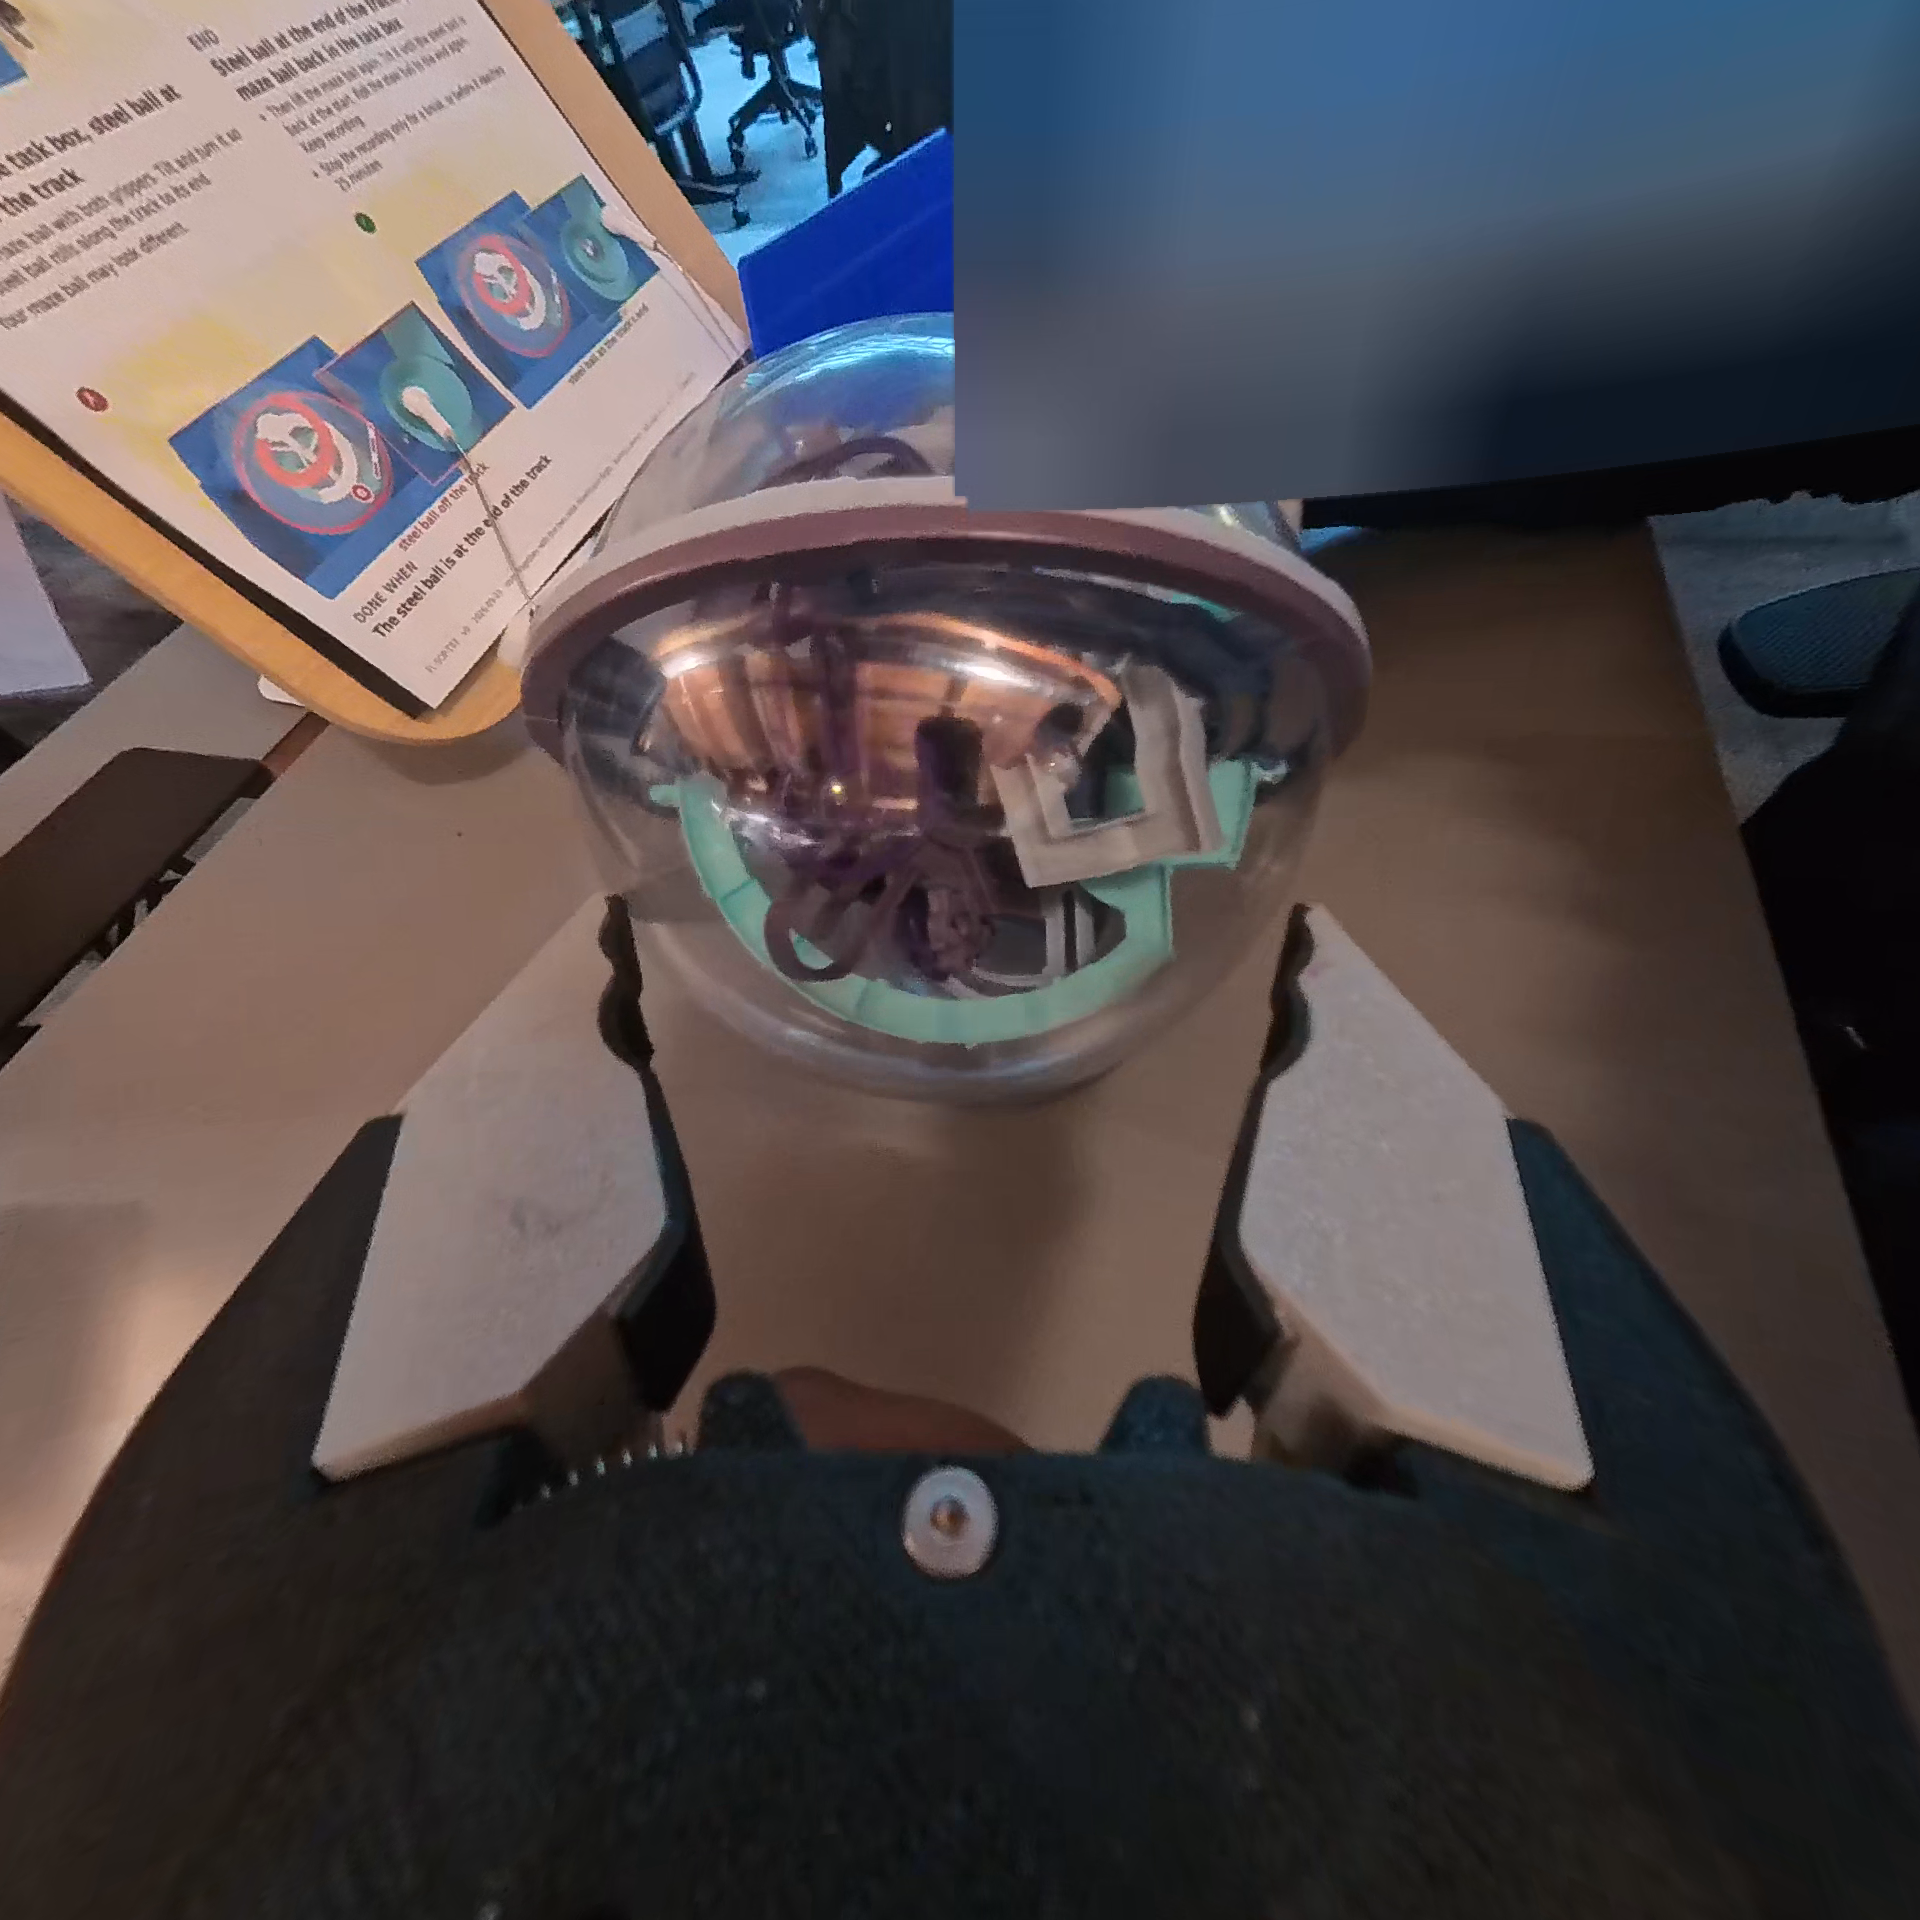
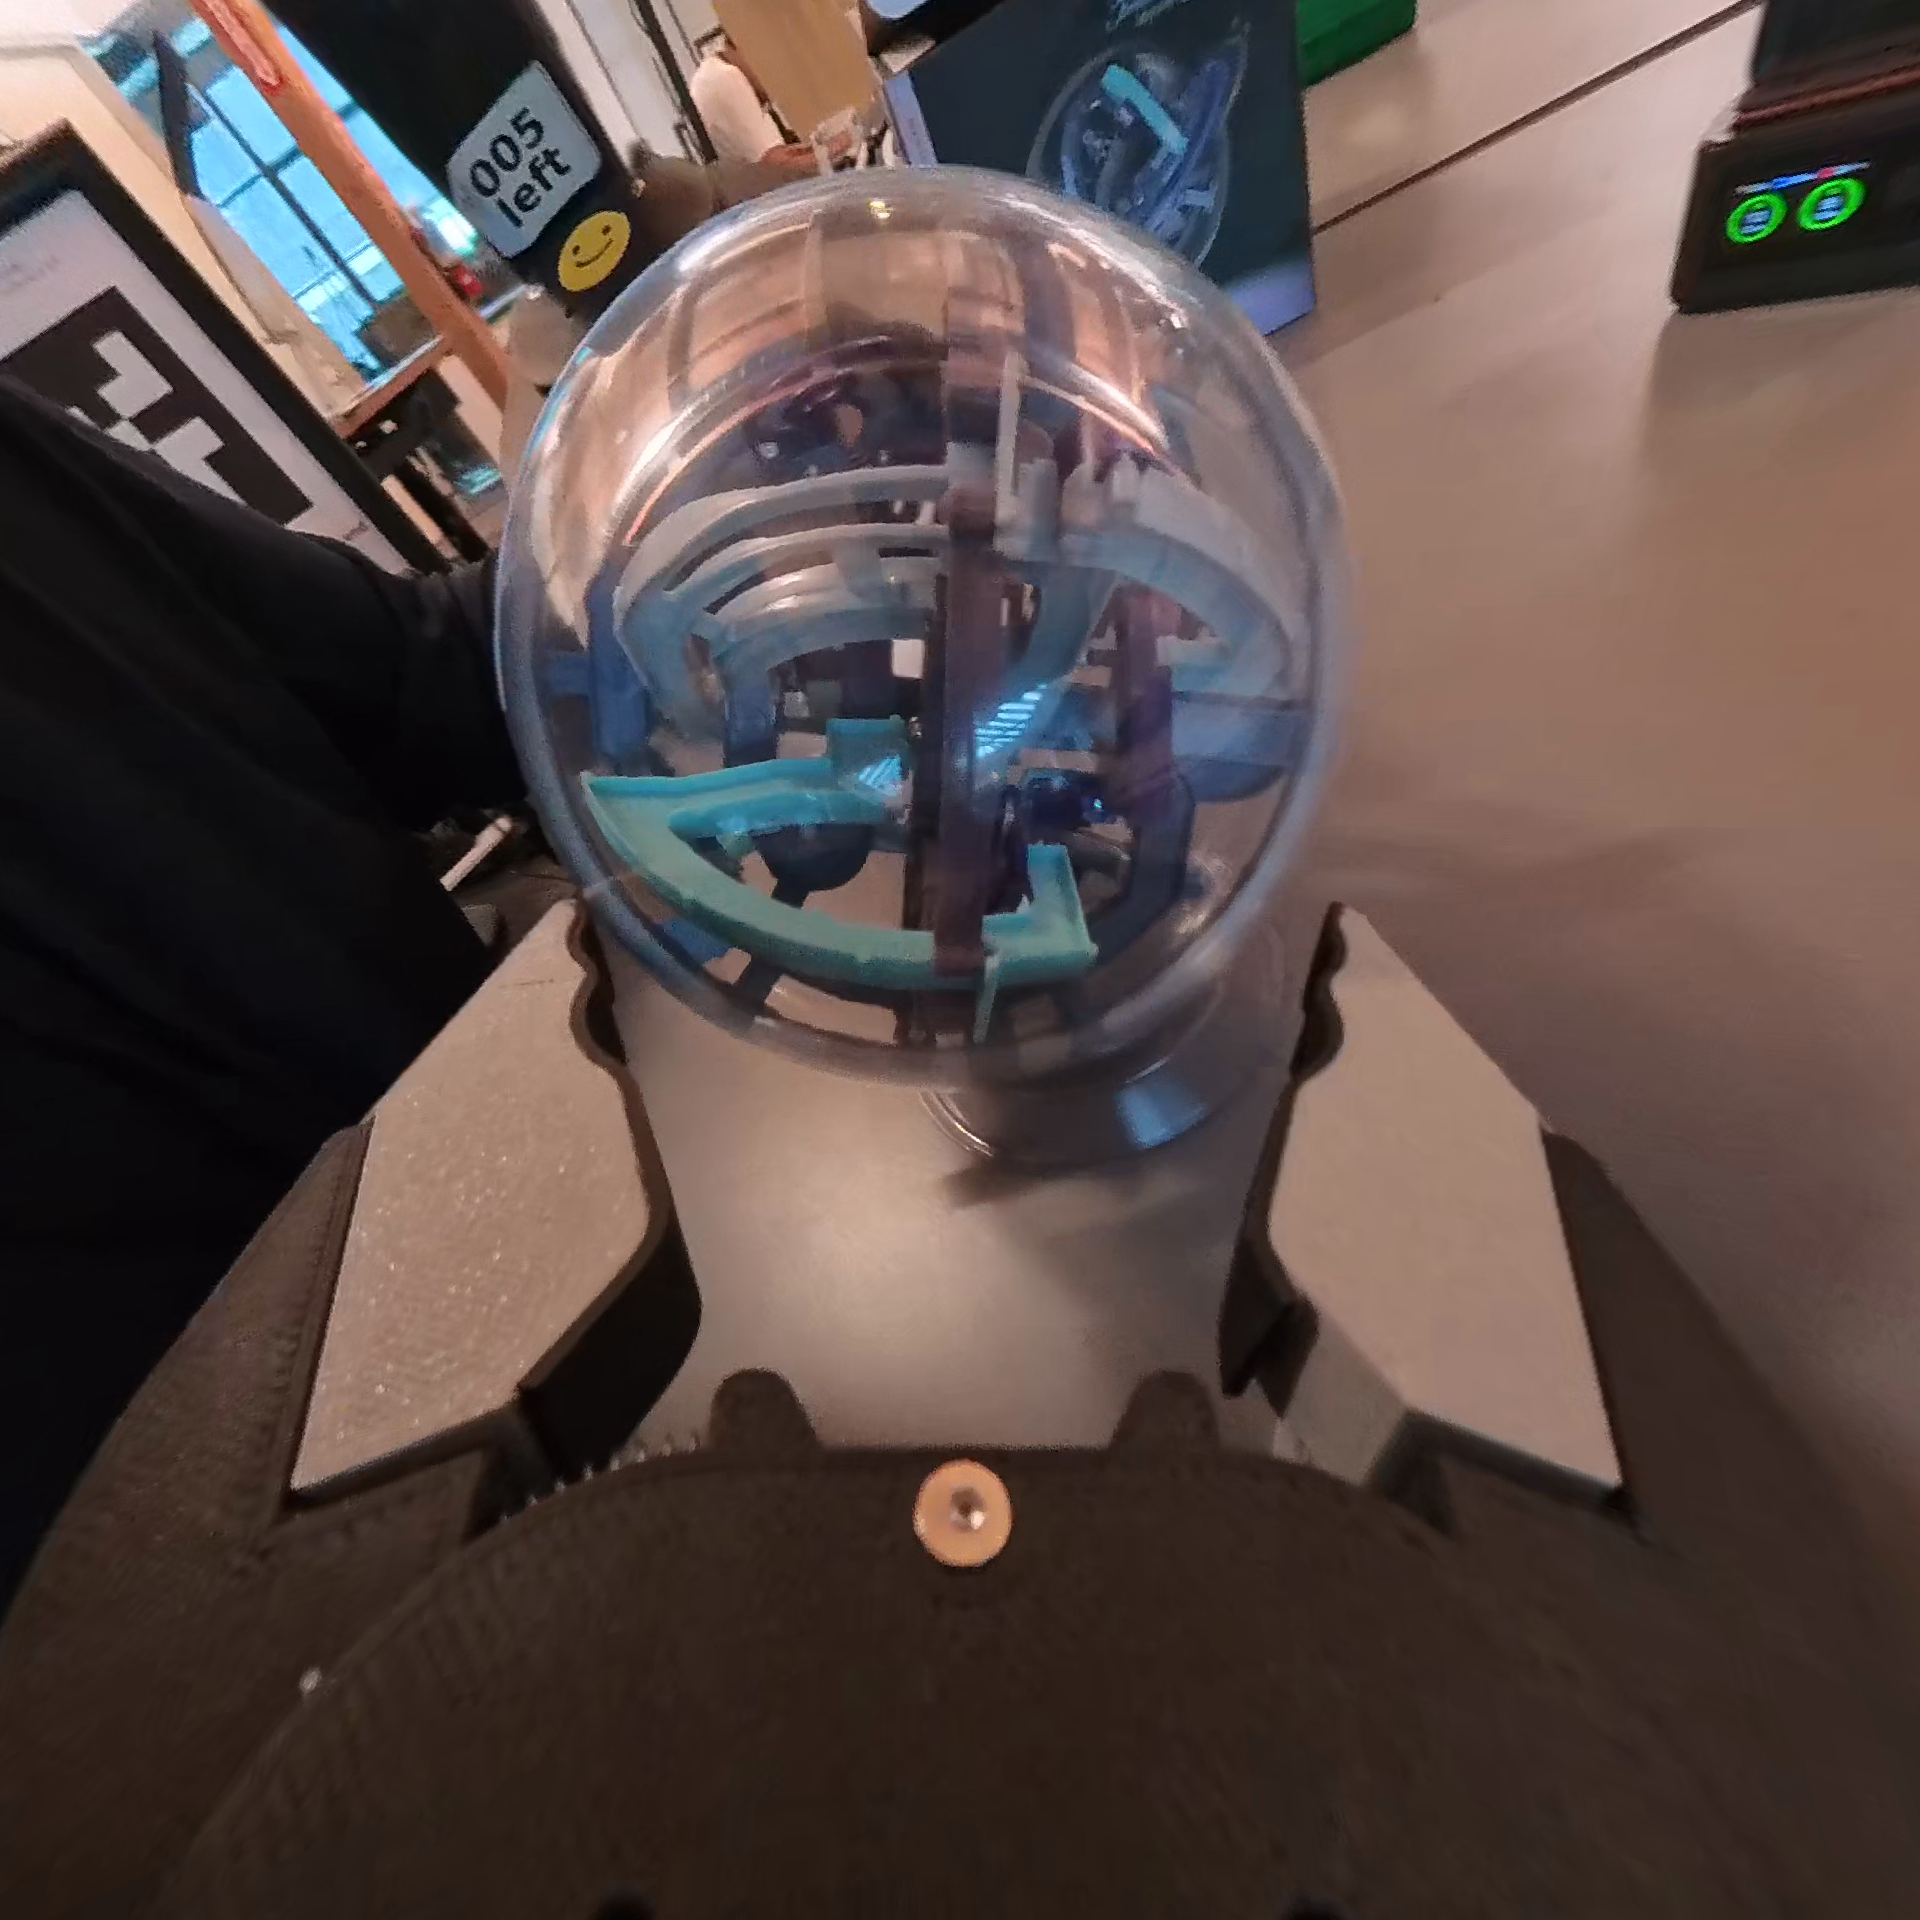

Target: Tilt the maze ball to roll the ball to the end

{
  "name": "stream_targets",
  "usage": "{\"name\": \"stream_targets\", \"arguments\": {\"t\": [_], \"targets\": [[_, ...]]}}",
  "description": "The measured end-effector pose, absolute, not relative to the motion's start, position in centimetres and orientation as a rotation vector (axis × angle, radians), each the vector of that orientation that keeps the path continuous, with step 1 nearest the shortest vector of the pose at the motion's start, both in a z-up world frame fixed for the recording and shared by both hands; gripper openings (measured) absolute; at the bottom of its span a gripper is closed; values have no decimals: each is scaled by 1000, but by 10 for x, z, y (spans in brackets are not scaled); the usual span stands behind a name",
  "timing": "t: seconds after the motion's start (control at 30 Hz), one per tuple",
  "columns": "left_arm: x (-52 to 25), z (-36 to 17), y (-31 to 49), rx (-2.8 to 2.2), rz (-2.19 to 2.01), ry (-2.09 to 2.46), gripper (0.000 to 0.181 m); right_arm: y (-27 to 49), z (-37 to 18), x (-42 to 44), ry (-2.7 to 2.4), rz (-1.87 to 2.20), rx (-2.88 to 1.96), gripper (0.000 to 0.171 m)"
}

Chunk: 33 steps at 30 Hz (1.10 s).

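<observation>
The maze ball (image 1: pixel 935 831) is a clear sphere with teal, purple and grey tracks inside and a brown-grey band around its middle. In the left wrist view it sits just beyond my left gripper (image 1: pixel 956 935), whose jaws are wide open with the fingertips flanking its lower half. In the right wrist view the maze ball (image 2: pixel 904 644) stands over a clear ring stand (image 2: pixel 1153 1101), and my right gripper (image 2: pixel 961 956) is open the same way. I cannot tell whether the fingertips touch it. The left gripper's black body (image 2: pixel 530 187) shows behind the ball. I cannot pick out the steel ball.
The ball is above a tan table (image 1: pixel 312 987). An instruction sheet on a wooden board (image 1: pixel 343 312) leans at the back left. A dark box with a maze ball picture (image 2: pixel 1143 156), a black device with green lights (image 2: pixel 1787 218) and a black-and-white marker board (image 2: pixel 135 416) stand around.
</observation>
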<state>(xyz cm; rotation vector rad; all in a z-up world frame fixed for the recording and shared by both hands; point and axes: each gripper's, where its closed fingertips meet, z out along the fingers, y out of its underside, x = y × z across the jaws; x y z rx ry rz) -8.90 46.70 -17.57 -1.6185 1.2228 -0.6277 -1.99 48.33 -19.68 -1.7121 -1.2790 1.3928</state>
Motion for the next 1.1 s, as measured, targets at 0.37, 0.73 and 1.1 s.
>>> {"name": "stream_targets", "arguments": {"t": [0.37, 0.73, 1.1], "targets": [[-85, -186, 476, -1625, -497, 1208, 127, 483, -197, -32, -1275, 1348, -1644, 133], [-85, -190, 478, -1575, -436, 1181, 129, 487, -196, -34, -1316, 1231, -1622, 135], [-85, -182, 479, -1519, -387, 1171, 129, 488, -188, -38, -1310, 1180, -1575, 138]]}}
